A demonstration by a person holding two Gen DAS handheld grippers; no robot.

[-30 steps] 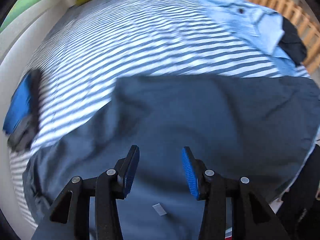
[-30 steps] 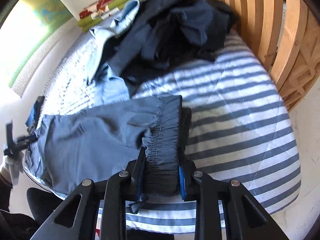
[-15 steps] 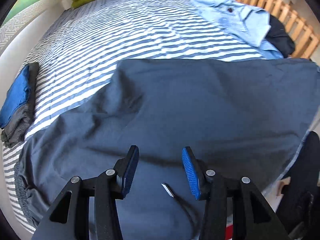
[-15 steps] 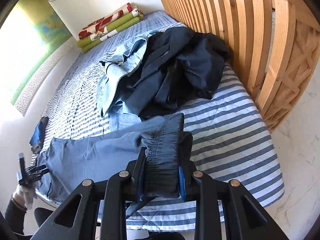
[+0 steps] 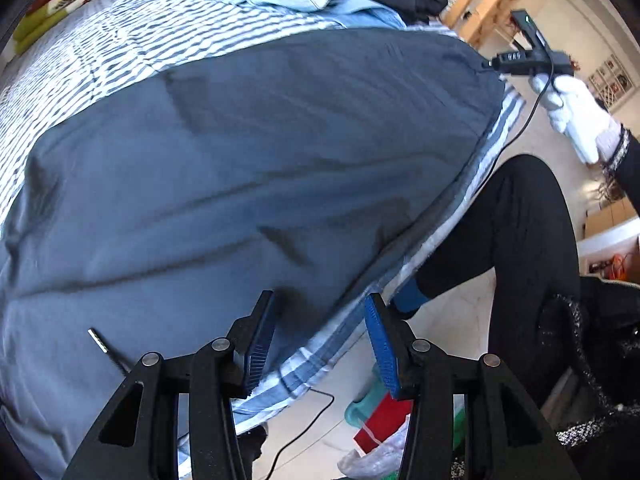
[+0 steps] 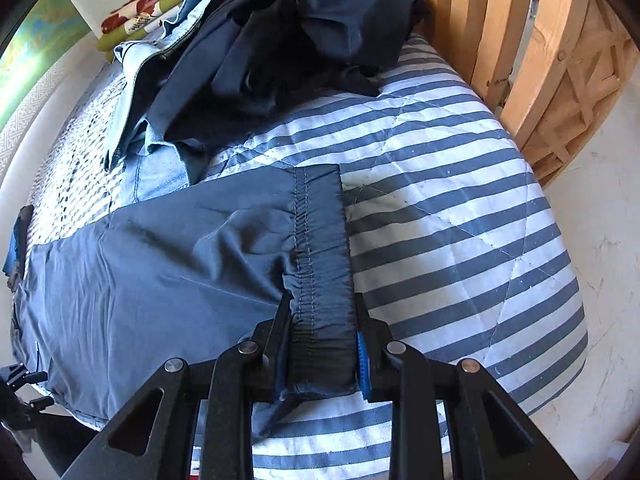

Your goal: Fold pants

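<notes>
Your left gripper (image 5: 316, 344) has swung off the middle of the pants (image 5: 240, 168) and now hangs over the near edge of the bed, where the striped bedding (image 5: 444, 236) drops toward the floor. Half a second ago its view was all grey-blue cloth plus stripes; now you also get your black-clad leg (image 5: 516, 220), the floor, and a red item (image 5: 384, 420) with a plastic bag down below. Left jaws stand apart, nothing between them; the pants hem runs just past the left pad.

Your right gripper (image 6: 324, 344) barely shifted but tipped lower: the waistband now lies flatter on the bed than before. It's still clamped on the elastic waistband (image 6: 320, 264), both pads pressing the bunched black end of it. From the left wrist view you can see that same gripper (image 5: 524, 56) at the far corner of the pants, held by your white-gloved hand (image 5: 572, 108), cable trailing down.

Pants: spread flat across the striped bedding (image 6: 440, 208), legs running away to the left in the right wrist view, waistband toward the wooden slatted footboard (image 6: 520, 40). A drawstring tip (image 5: 98, 340) lies on the cloth near the left gripper.

Other stuff: pile of dark clothing (image 6: 288, 40) and light-blue denim (image 6: 136, 92) sits beyond the waistband, denim touching the upper edge of the pants. Folded red-and-green blankets (image 6: 156, 12) at the far wall. Small folded blue-and-grey stack (image 6: 16, 244) at the far left edge of the bed.
</notes>
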